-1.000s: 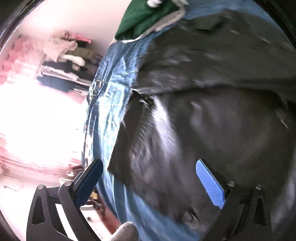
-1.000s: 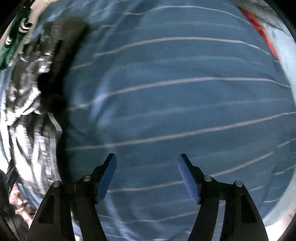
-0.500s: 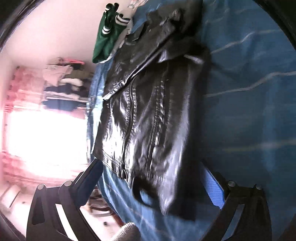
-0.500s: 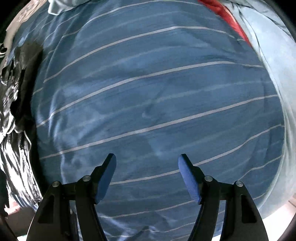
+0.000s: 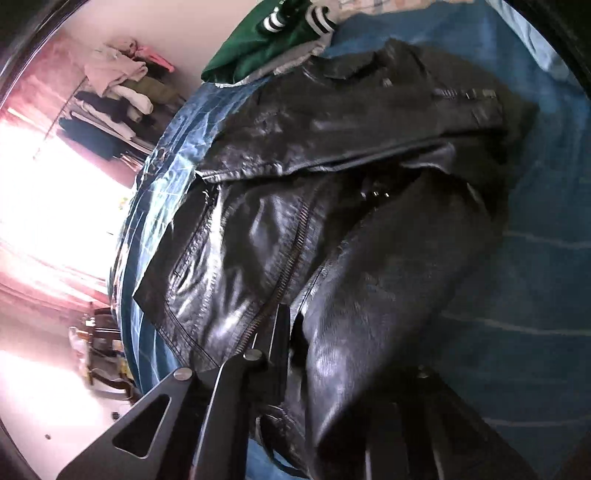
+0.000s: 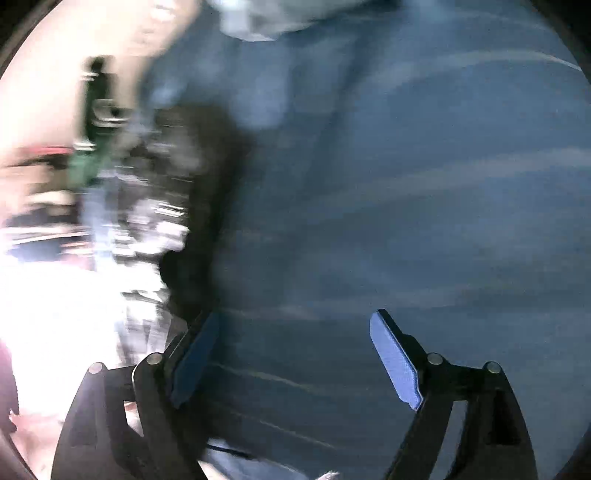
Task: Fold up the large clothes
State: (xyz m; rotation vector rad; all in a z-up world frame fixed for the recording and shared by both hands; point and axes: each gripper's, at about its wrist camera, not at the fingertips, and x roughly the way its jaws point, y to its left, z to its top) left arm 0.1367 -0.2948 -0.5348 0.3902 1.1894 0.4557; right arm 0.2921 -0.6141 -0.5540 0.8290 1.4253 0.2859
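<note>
A black leather jacket (image 5: 332, 155) lies spread on a blue striped bedsheet (image 5: 535, 277), zipper showing down its front. My left gripper (image 5: 295, 332) is shut on the jacket's near front edge. One dark finger (image 5: 279, 332) shows; the leather drapes over and hides the other. In the blurred right wrist view, my right gripper (image 6: 295, 354) hangs over bare bedsheet (image 6: 406, 184). Its jaws are opening with nothing between them. The jacket (image 6: 184, 166) is a dark smear to its left.
A green garment with striped cuffs (image 5: 266, 40) lies at the bed's far end. Beyond the bed's left edge are a rack of hanging clothes (image 5: 114, 92), a bright window (image 5: 44, 192) and clutter on the floor (image 5: 99, 350). Pale fabric (image 6: 258, 18) lies at the sheet's far side.
My left gripper went from wide open to shut on the jacket's edge. The right gripper swung left toward the jacket and its jaws spread wider.
</note>
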